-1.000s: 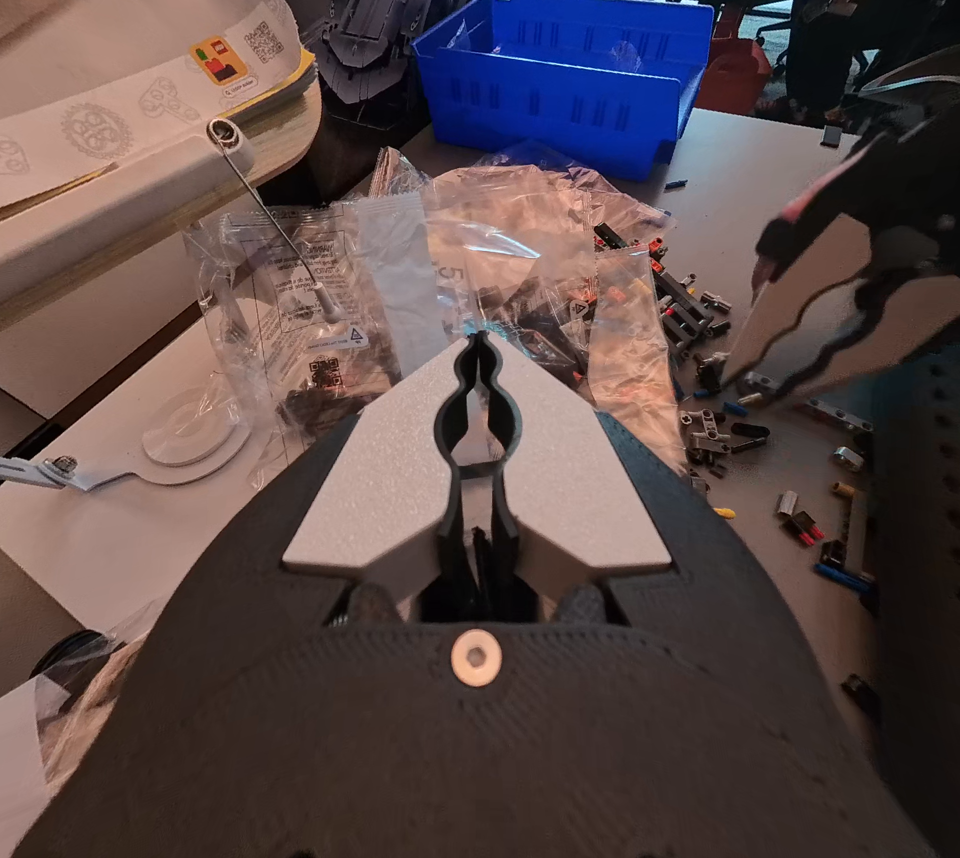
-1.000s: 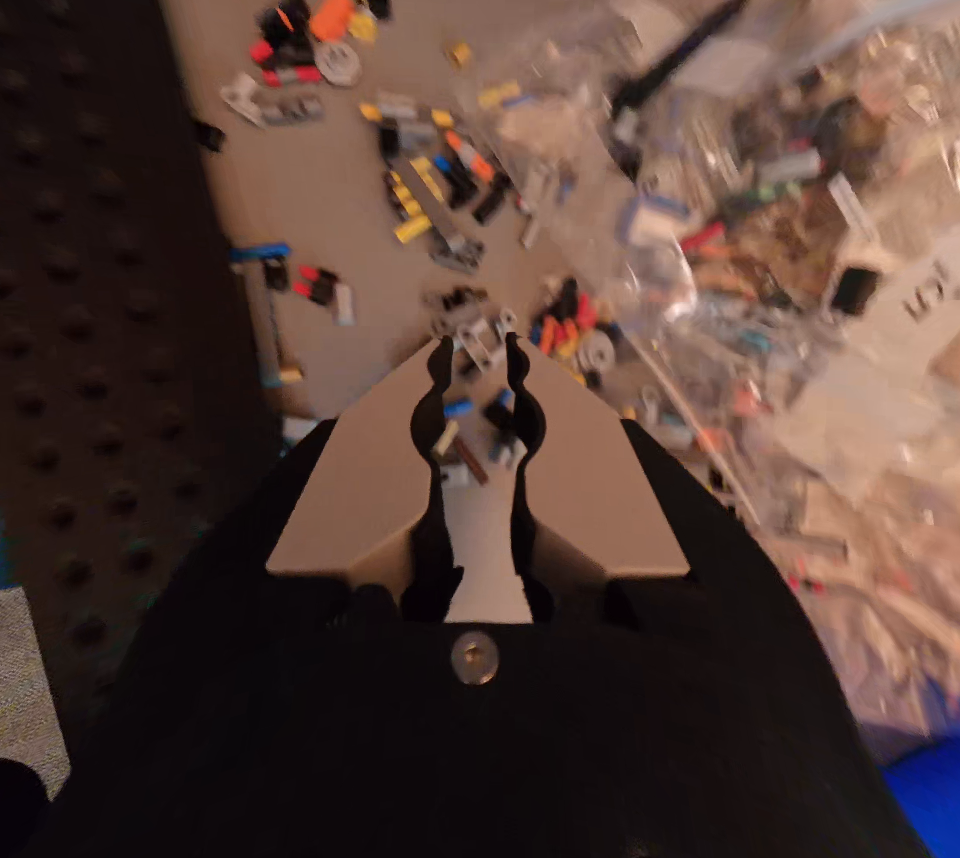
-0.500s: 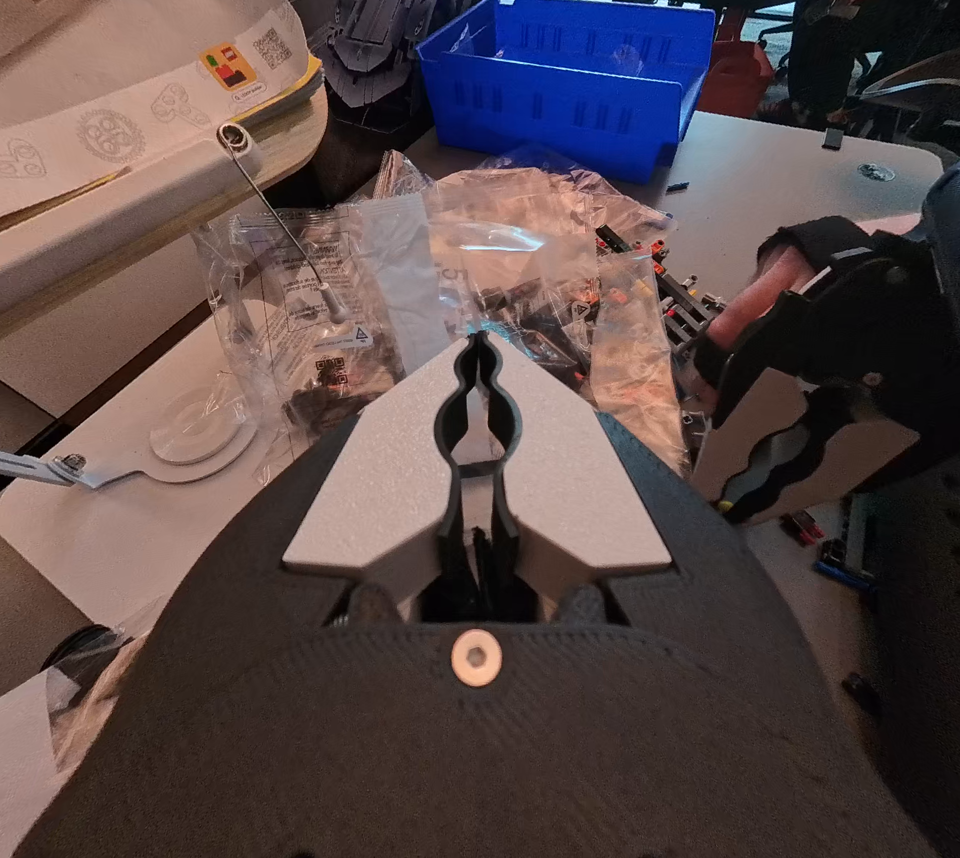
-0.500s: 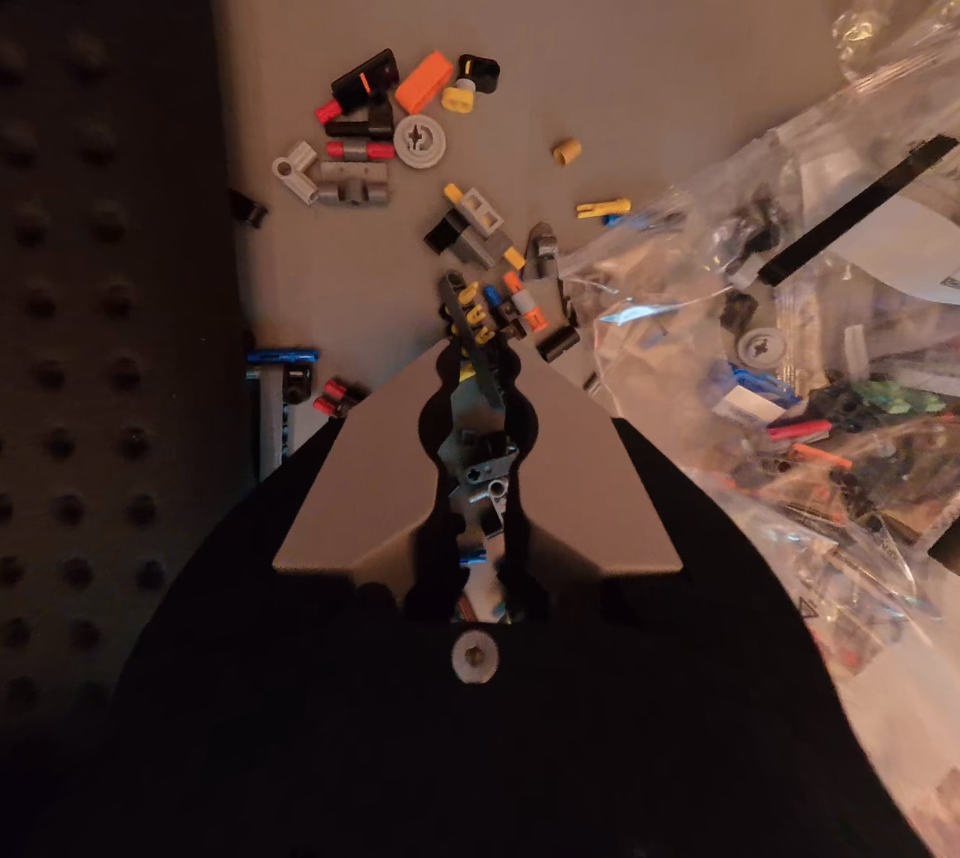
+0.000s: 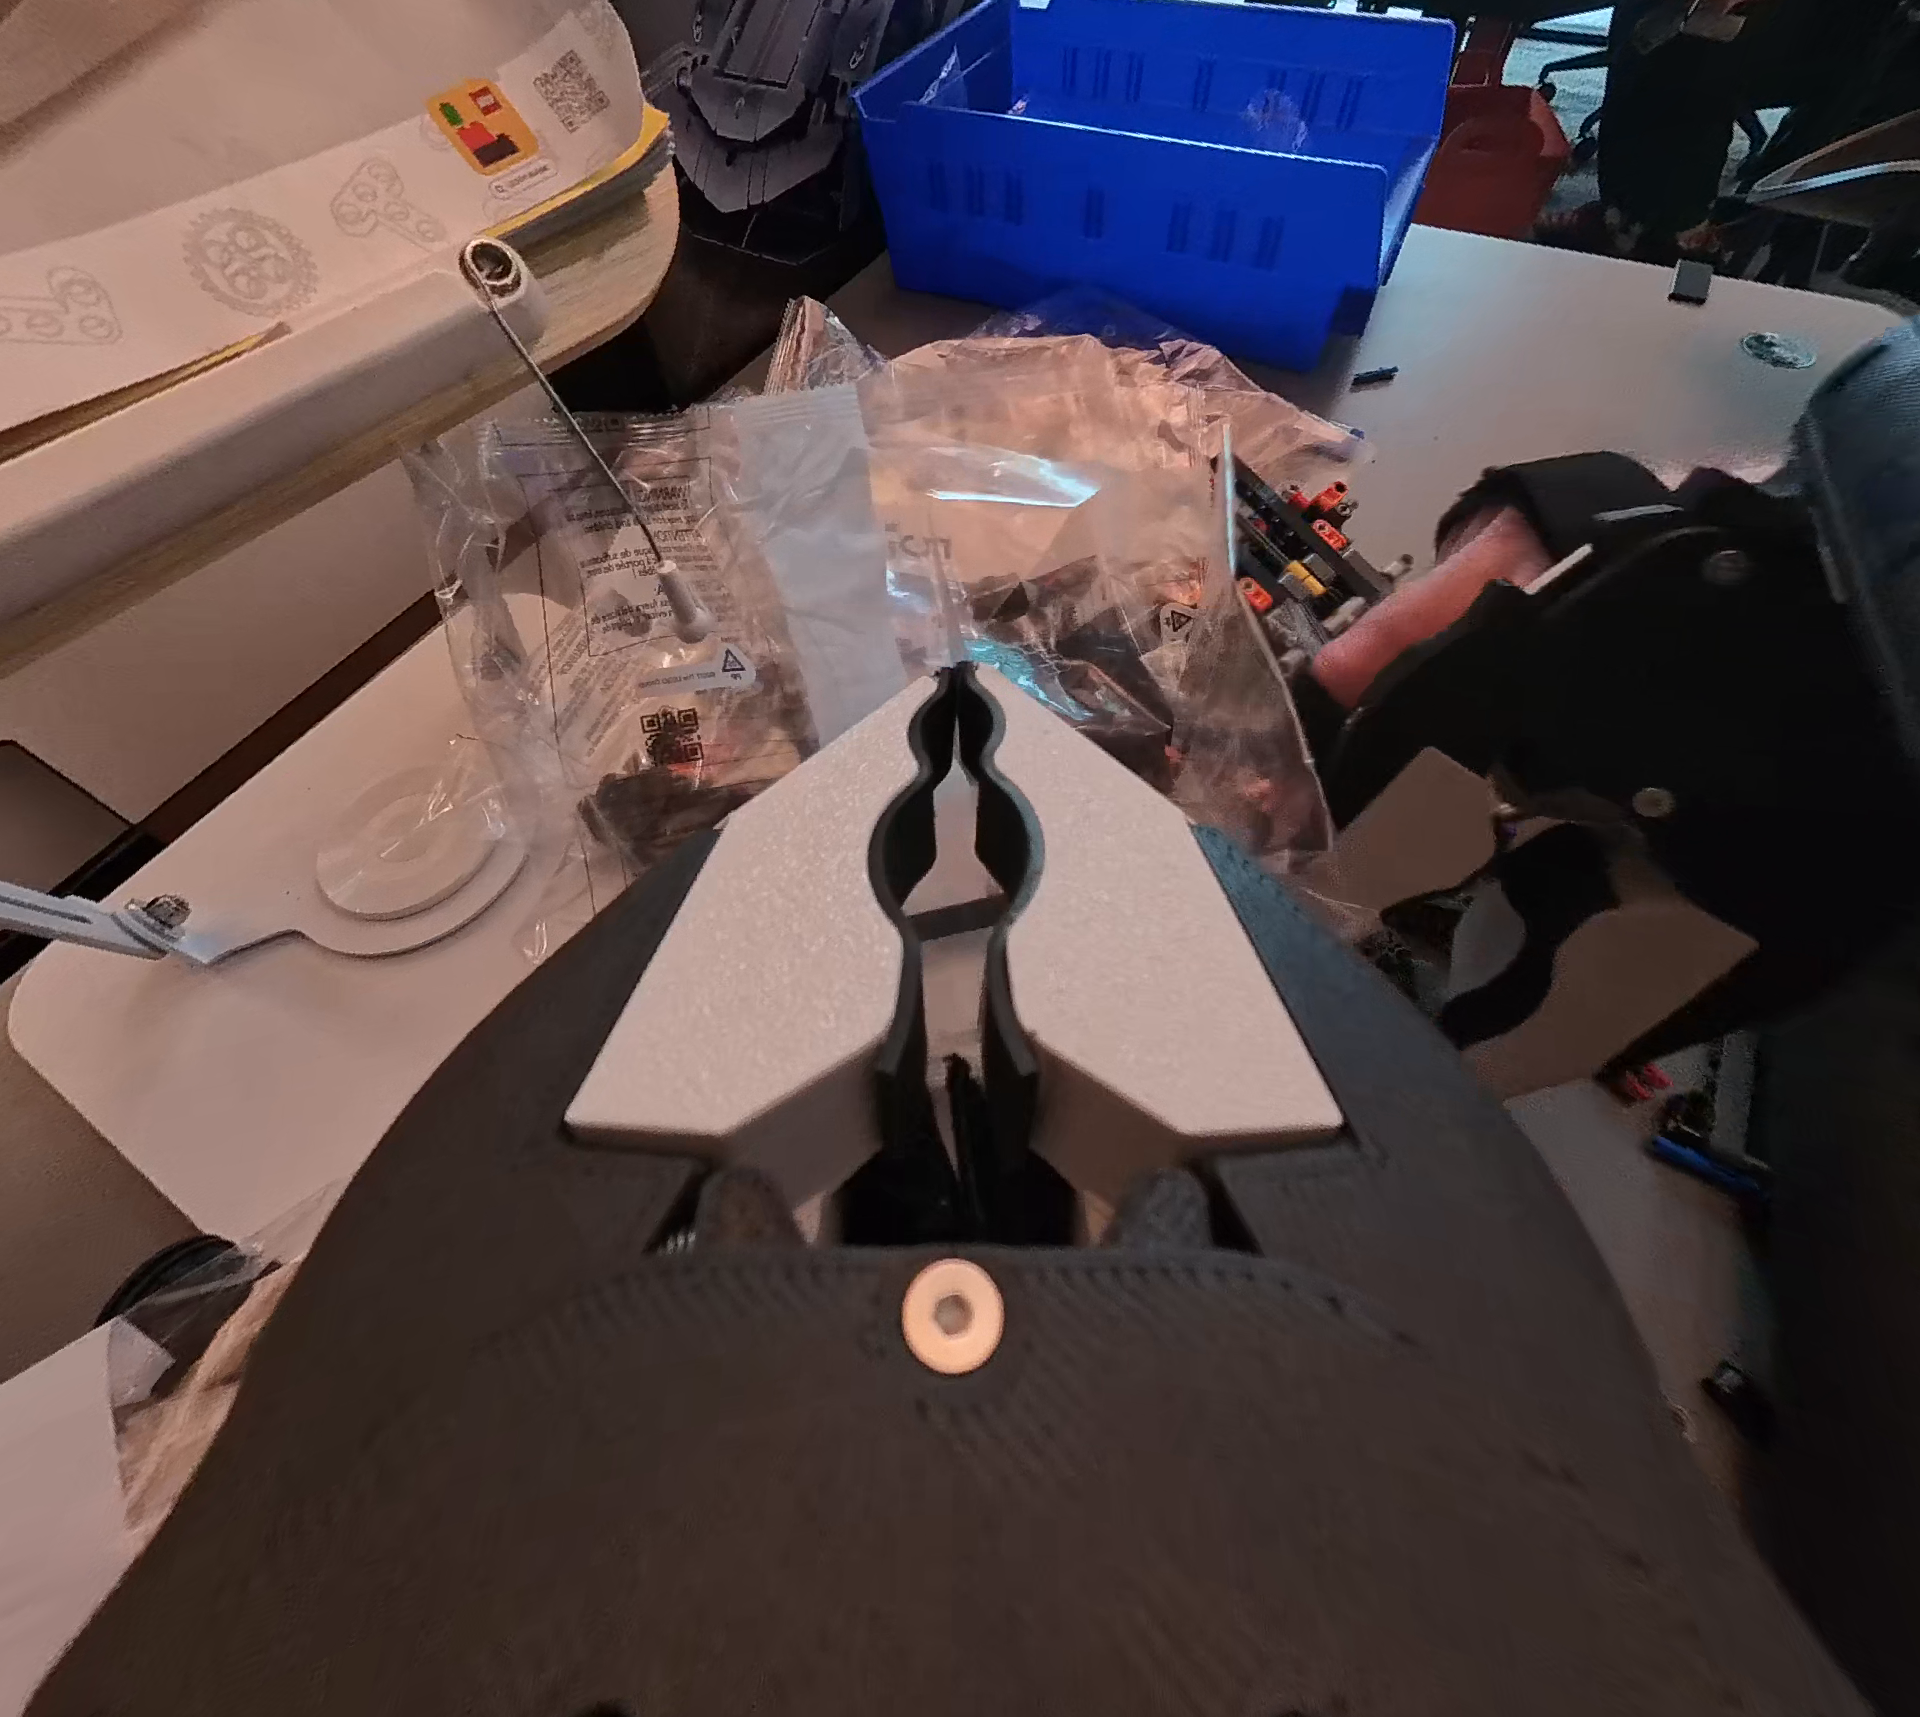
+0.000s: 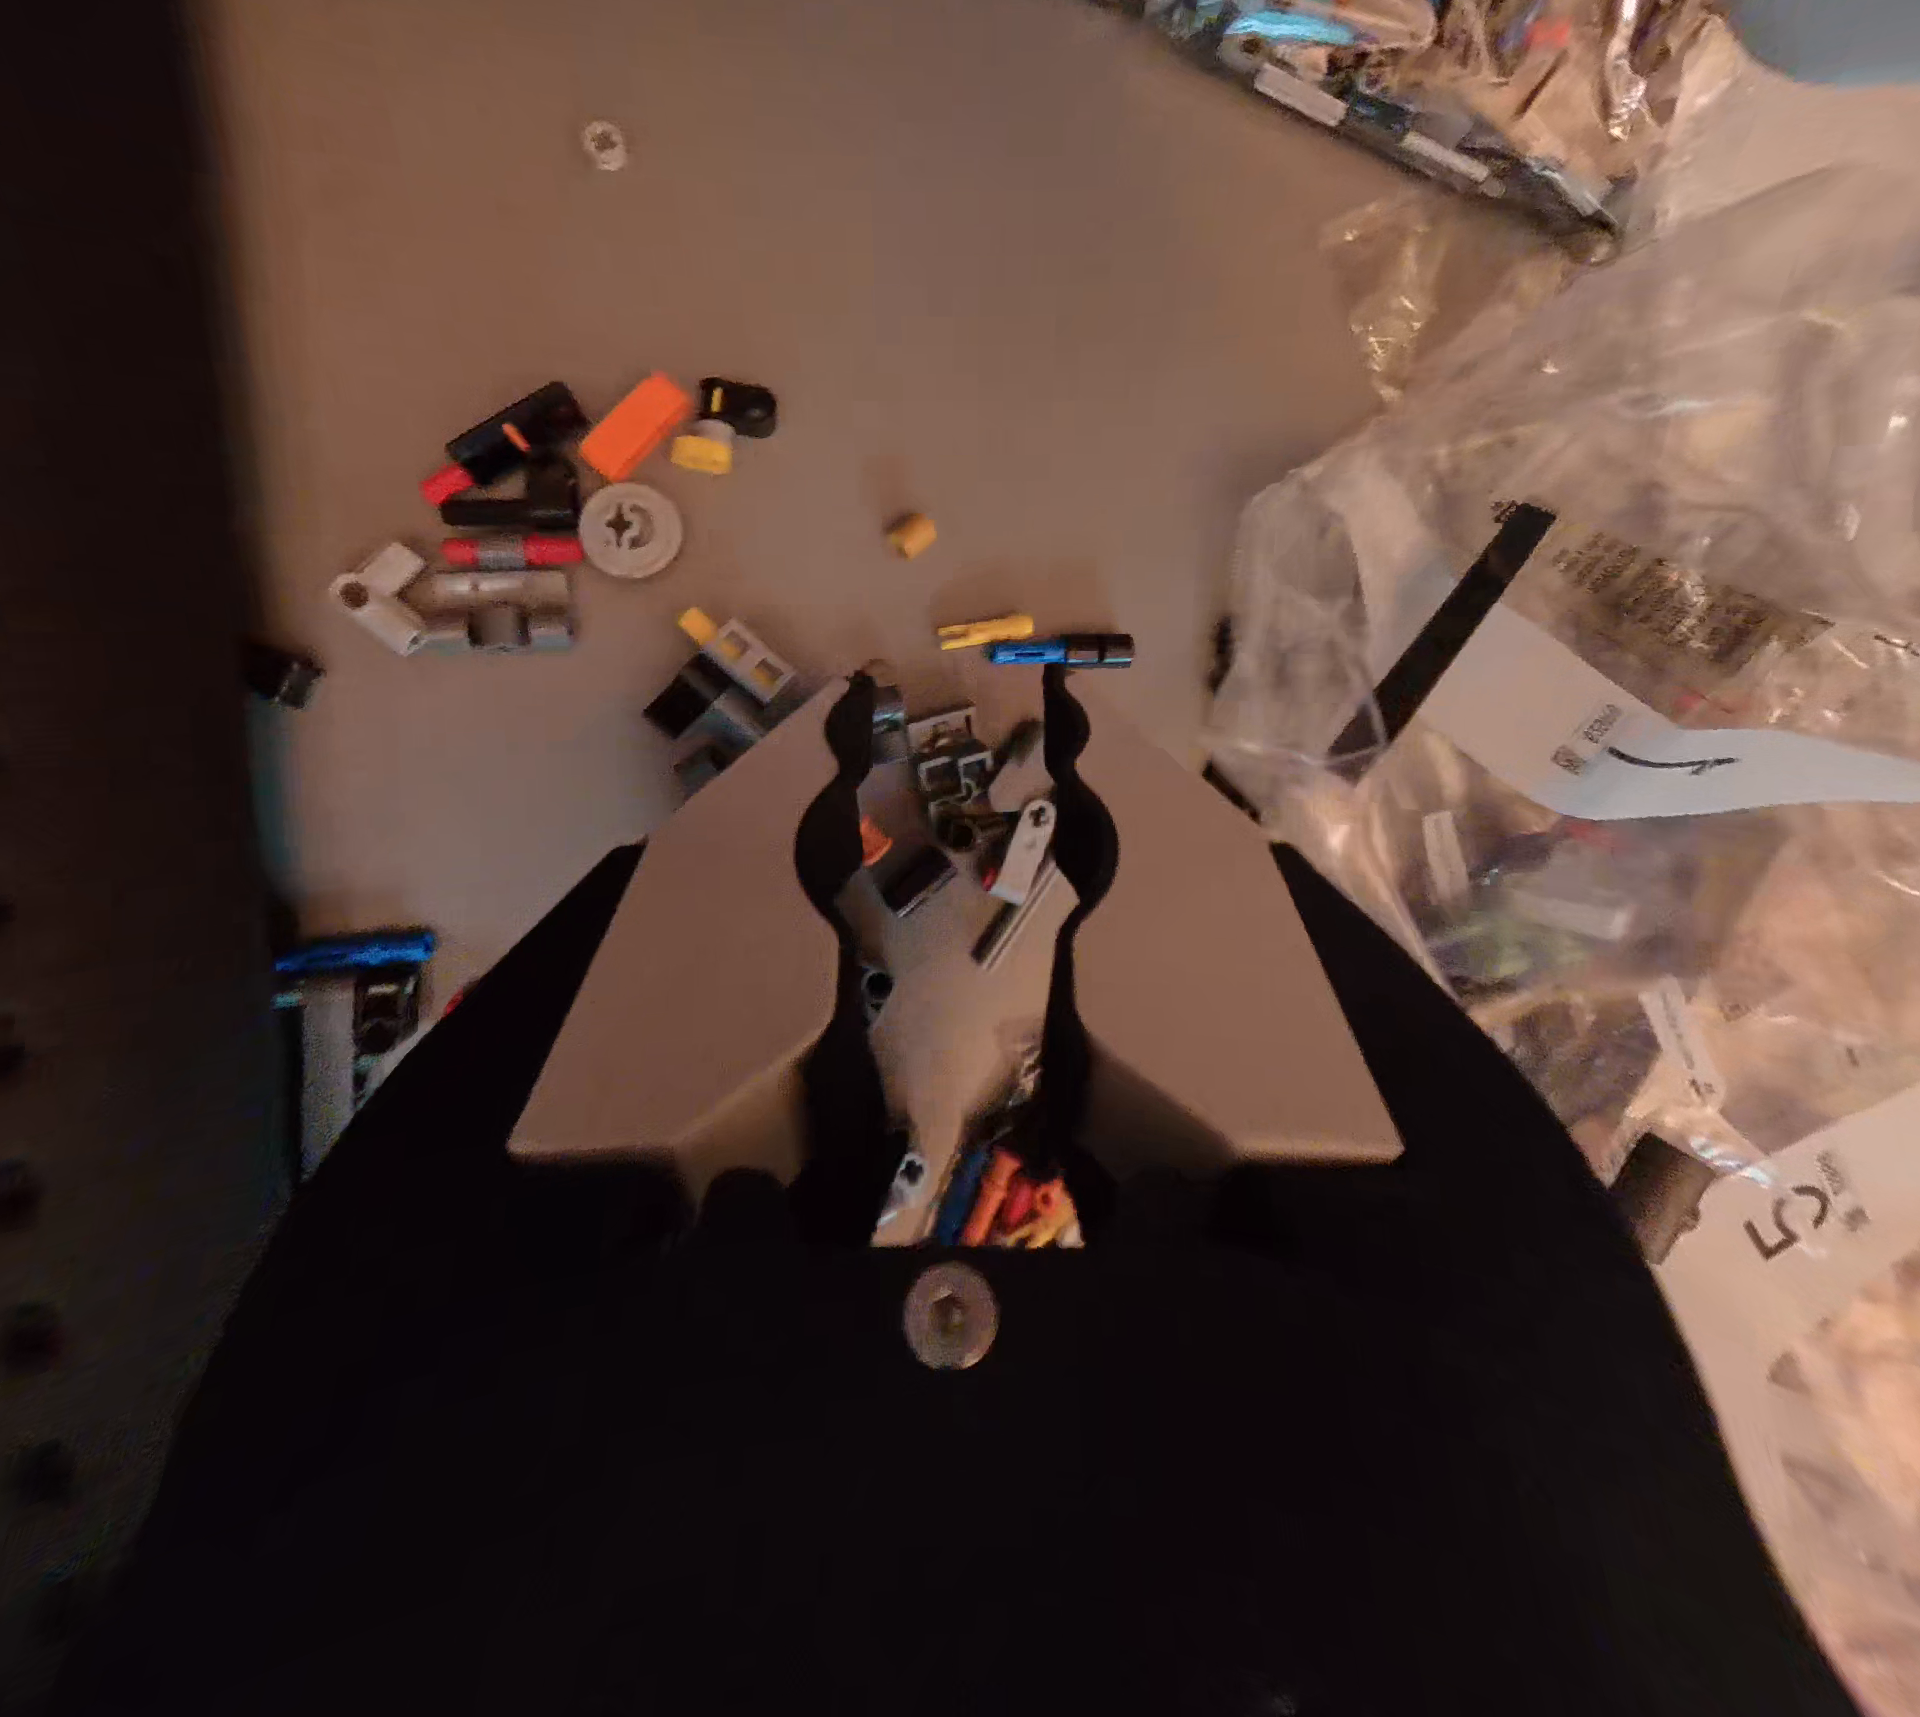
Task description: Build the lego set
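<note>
- Left wrist view: the left gripper [image 5: 958,680] hangs over the clear parts bags [image 5: 831,587], fingertips pressed together on nothing, apparently parked while the other hand searches. A blue bin [image 5: 1132,213] stands behind the bags, and the instruction booklet [image 5: 260,192] lies propped on a stand at the left, presumably for reading. The right gripper [image 5: 1496,940] is low over the table [image 5: 1558,358] at the right edge.
- Right wrist view: the right gripper [image 6: 951,691] points steeply down at the loose lego pieces [image 6: 935,784], fingers apart and empty, straddling a small grey and black cluster, probably to pick one out. A blue pin [image 6: 1060,651] lies just beyond the fingertips, its long axis crosswise to the fingers. More bagged pieces lie to the right.
</note>
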